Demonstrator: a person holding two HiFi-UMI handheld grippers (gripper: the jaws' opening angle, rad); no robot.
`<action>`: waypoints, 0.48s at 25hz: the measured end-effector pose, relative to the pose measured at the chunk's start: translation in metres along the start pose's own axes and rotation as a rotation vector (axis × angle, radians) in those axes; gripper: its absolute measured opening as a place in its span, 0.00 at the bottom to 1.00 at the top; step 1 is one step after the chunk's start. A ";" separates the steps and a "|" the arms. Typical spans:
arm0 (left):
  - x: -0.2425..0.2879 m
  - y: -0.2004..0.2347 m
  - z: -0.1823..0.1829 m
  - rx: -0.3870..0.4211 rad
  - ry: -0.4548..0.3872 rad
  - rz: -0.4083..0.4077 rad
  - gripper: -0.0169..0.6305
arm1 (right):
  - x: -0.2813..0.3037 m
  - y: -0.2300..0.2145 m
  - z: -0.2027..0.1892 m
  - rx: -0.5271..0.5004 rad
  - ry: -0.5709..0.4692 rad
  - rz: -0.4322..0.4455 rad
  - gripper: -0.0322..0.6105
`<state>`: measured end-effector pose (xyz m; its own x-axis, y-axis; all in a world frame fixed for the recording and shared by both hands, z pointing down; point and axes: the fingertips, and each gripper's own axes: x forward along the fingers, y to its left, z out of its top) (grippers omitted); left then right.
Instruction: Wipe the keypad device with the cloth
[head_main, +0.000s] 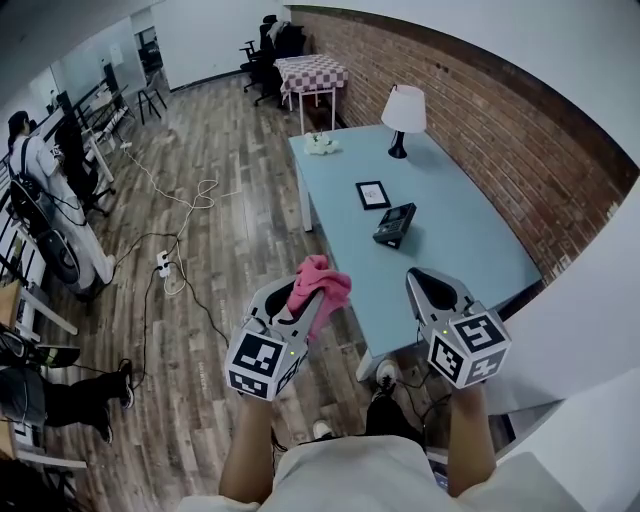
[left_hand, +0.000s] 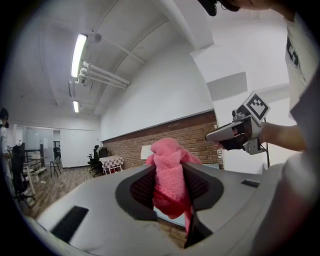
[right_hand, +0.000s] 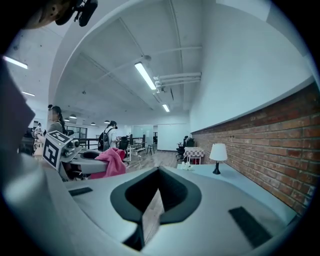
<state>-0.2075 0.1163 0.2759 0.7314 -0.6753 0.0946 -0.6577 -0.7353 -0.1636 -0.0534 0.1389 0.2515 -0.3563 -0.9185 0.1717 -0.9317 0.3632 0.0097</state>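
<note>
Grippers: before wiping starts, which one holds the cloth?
The left gripper: its jaws clamp the pink cloth, while the right gripper is shut on nothing.

Cool, even indoor light falls from long white fluorescent ceiling tubes (left_hand: 79, 55), which glare a little. Shadows are soft. All 3 views bow strongly, darkening to black at the corners; nearest foreground looks soft.
</note>
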 end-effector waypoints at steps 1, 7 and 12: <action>-0.003 0.000 0.000 0.002 -0.001 0.001 0.28 | -0.002 0.002 -0.001 -0.009 0.005 -0.001 0.06; -0.009 -0.004 -0.003 -0.010 -0.005 0.008 0.28 | -0.009 0.006 -0.011 -0.038 0.033 -0.006 0.06; -0.007 0.000 -0.003 -0.013 -0.005 0.010 0.28 | -0.004 0.007 -0.014 -0.060 0.044 -0.008 0.06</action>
<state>-0.2133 0.1209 0.2787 0.7258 -0.6822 0.0885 -0.6670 -0.7294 -0.1518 -0.0572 0.1472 0.2652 -0.3439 -0.9142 0.2144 -0.9281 0.3656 0.0701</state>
